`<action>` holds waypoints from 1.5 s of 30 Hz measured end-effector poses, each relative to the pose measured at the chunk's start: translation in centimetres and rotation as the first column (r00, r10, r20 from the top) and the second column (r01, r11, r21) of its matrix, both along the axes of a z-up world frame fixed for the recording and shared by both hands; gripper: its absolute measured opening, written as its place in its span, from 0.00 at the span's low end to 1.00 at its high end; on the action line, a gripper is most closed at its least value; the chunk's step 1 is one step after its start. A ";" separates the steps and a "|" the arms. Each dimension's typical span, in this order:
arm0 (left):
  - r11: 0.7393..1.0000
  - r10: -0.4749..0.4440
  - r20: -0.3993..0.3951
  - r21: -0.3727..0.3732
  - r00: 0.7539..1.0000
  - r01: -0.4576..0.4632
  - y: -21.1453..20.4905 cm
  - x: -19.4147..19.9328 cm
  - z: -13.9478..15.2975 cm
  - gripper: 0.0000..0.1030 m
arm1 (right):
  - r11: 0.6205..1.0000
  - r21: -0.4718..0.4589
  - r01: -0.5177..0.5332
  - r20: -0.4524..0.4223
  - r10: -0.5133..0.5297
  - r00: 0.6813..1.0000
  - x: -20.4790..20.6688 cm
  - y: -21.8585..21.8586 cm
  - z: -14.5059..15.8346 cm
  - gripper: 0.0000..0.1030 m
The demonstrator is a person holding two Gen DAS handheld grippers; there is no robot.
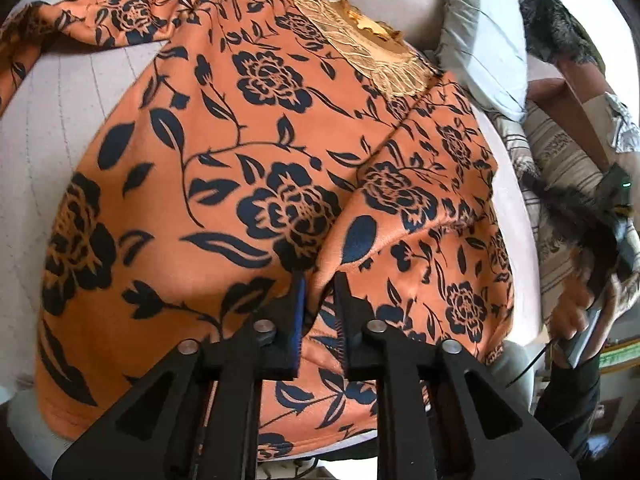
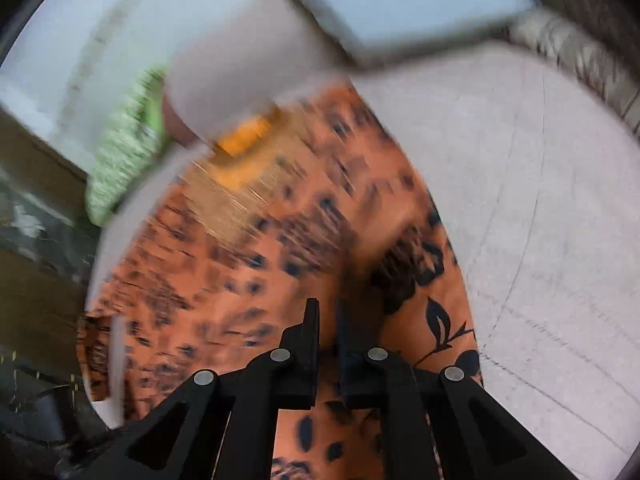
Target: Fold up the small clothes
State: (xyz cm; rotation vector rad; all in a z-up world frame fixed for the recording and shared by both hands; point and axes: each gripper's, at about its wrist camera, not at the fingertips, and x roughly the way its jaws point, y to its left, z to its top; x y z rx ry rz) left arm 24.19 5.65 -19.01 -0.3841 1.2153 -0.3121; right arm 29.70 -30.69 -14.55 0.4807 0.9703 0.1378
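Observation:
An orange garment (image 1: 240,160) with black flowers and a beige lace collar (image 1: 360,52) lies spread on a pale quilted surface. Its right side is folded over onto the body, and one sleeve reaches to the upper left. My left gripper (image 1: 319,280) is shut on a raised fold of the fabric near the lower hem. The right wrist view is motion-blurred. It shows the same garment (image 2: 280,280), with my right gripper (image 2: 328,312) shut on a pinch of the orange cloth at its edge.
The pale quilted surface (image 1: 60,120) extends left, and to the right in the other view (image 2: 540,200). A white pillow (image 1: 488,40), a striped cloth (image 1: 560,160) and a hand in a fur-trimmed sleeve (image 1: 572,312) lie to the right. A green cloth (image 2: 124,160) sits at the left edge.

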 end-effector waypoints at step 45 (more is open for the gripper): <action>0.989 0.002 0.113 0.144 0.994 -0.018 -1.0 -0.3 1.6 0.25 | 0.959 -0.271 0.089 0.086 -0.068 0.994 9.0 8.9 4.6 0.06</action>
